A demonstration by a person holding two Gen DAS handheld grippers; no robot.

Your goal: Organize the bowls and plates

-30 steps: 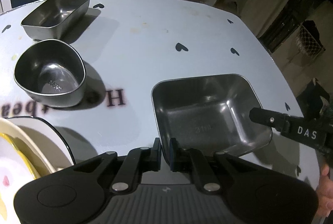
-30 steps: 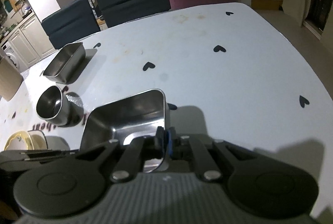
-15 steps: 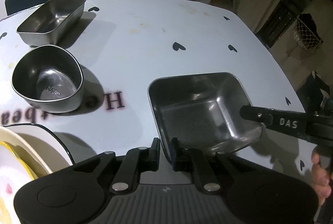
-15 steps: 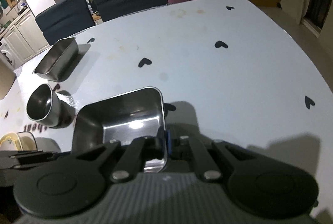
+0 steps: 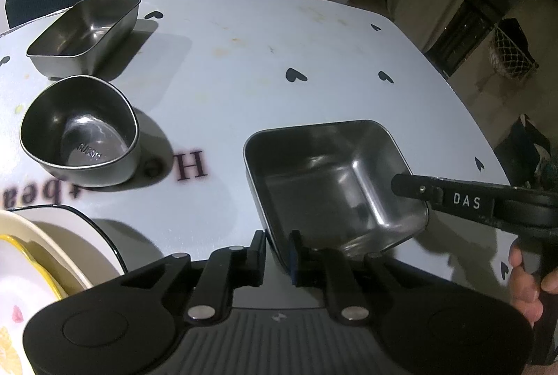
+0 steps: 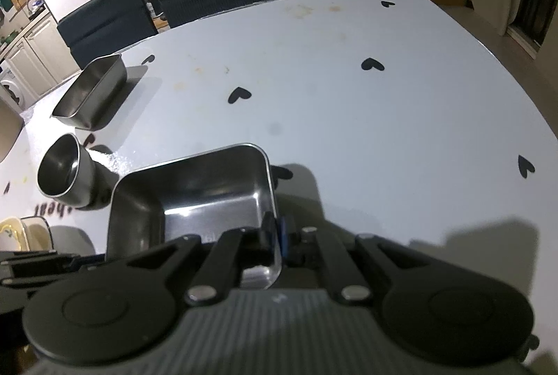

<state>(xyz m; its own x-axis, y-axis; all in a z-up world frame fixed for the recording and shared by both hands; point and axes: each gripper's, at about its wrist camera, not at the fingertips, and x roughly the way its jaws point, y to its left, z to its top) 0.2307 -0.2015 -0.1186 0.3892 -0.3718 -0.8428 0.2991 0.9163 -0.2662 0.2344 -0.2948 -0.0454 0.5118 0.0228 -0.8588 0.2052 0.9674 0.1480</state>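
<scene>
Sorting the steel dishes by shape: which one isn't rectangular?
The rounded steel bowl, near the stacked plates. The long narrow tin behind it and the big gripped tin both have straight sides.

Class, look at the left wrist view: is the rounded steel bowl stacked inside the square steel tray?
No: the rounded steel bowl stands by itself on the table, well apart from the square steel tray.

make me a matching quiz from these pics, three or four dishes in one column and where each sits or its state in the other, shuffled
Things:
1. square steel tray
2. heart-shaped steel bowl
3. rectangular steel tin
4. ceramic plates

Places or states:
A. far left, nearest the chairs
B. stacked at the near left edge
C. rim pinched by the right gripper
D. standing free between tin and plates

Pairs: 1-C, 2-D, 3-A, 4-B
</scene>
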